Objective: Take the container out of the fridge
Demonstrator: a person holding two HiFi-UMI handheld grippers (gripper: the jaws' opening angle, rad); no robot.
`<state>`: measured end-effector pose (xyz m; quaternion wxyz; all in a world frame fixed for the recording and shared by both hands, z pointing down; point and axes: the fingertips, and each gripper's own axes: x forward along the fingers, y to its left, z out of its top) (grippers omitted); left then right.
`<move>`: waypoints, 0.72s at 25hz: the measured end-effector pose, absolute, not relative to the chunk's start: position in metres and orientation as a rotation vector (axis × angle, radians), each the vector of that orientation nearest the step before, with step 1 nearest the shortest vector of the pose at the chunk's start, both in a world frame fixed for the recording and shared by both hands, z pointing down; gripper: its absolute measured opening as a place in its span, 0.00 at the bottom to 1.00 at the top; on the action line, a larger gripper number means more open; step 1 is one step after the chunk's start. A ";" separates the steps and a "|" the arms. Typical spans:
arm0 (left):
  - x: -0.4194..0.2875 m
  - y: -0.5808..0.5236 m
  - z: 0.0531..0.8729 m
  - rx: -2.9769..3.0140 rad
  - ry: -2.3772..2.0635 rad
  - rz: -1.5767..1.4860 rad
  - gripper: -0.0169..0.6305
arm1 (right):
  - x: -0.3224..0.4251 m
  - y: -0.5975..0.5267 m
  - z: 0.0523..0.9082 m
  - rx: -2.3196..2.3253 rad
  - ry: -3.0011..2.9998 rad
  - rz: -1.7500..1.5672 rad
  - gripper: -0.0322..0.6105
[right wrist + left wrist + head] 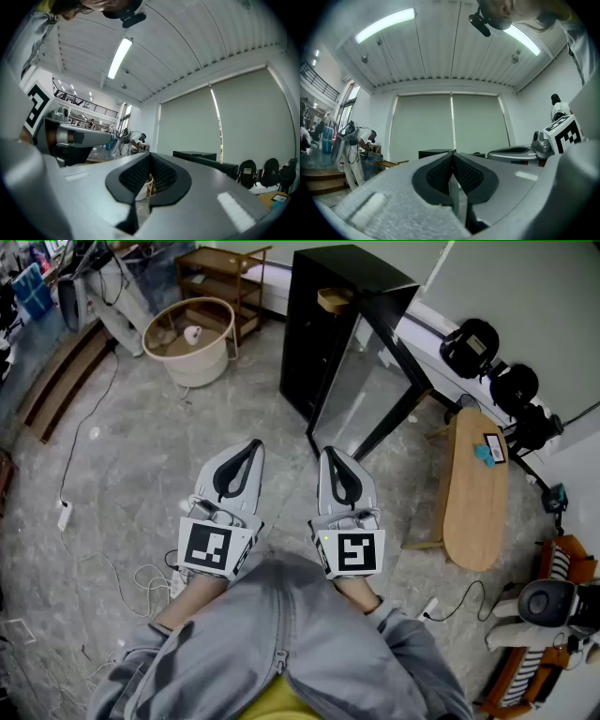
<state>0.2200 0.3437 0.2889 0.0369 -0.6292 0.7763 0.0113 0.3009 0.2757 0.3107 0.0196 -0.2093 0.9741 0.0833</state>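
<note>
While the container (334, 300) sits high up inside the black fridge (314, 343), both grippers hover well short of it.
Glass door (361, 390) stands open, angled toward the person. Left gripper (251, 444) and right gripper (329, 454) are side by side over the grey floor (131, 465), fingers pressed together on nothing. Round white basket table (190, 338) sits off left of the fridge, and a long wooden table (478, 493) off right.

Head view looks down; every view shows fridge (314, 343).
</note>
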 end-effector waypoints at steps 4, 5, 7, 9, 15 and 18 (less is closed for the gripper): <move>0.206 0.331 0.296 -1.947 2.380 0.043 0.03 | 0.288 0.264 0.314 -0.661 3.011 0.245 0.05; 0.202 0.327 0.298 -1.951 2.378 0.045 0.03 | 0.284 0.260 0.315 -0.658 3.007 0.238 0.05; 0.192 0.316 0.301 -1.962 2.366 0.049 0.03 | 0.275 0.252 0.316 -0.661 3.000 0.242 0.05; 0.178 0.303 0.302 -1.976 2.350 0.057 0.03 | 0.262 0.240 0.319 -0.677 3.000 0.256 0.05; 0.113 0.250 0.302 -2.027 2.283 0.081 0.03 | 0.199 0.190 0.321 -0.725 3.006 0.272 0.05; 0.079 0.216 0.303 -2.060 2.240 0.062 0.03 | 0.166 0.158 0.320 -0.752 3.003 0.270 0.05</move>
